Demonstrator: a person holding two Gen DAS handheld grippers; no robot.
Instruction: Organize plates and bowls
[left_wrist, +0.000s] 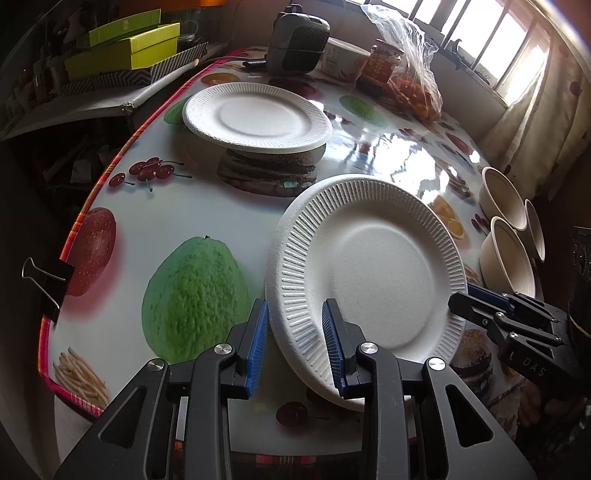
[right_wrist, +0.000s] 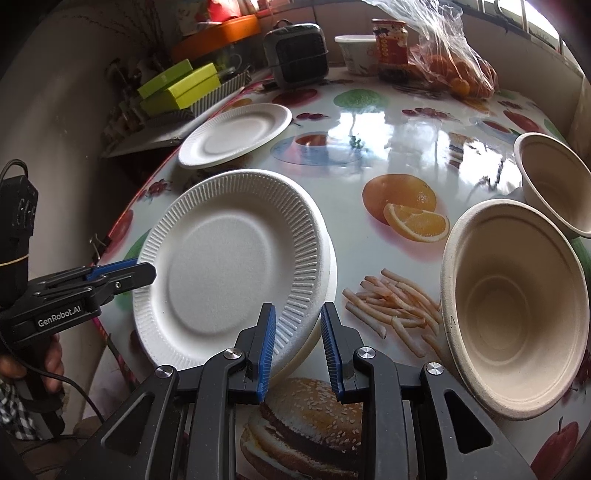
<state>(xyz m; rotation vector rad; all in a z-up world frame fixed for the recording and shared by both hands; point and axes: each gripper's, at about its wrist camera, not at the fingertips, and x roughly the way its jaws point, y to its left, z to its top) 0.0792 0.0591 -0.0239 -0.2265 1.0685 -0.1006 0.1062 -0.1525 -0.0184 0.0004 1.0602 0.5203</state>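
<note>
Pinching one plate (left_wrist: 373, 269), both tools; another plate (left_wrist: 255, 116), seemingly two bowls (right_wrist: 513, 310).

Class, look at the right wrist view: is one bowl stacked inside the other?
No, the near bowl and the far bowl stand side by side on the table, each showing an empty inside.

Green boxes (left_wrist: 125, 48); dark heater (left_wrist: 297, 44); jar (left_wrist: 382, 62); bagged oranges (right_wrist: 458, 74); binder clip (left_wrist: 44, 280)
</note>
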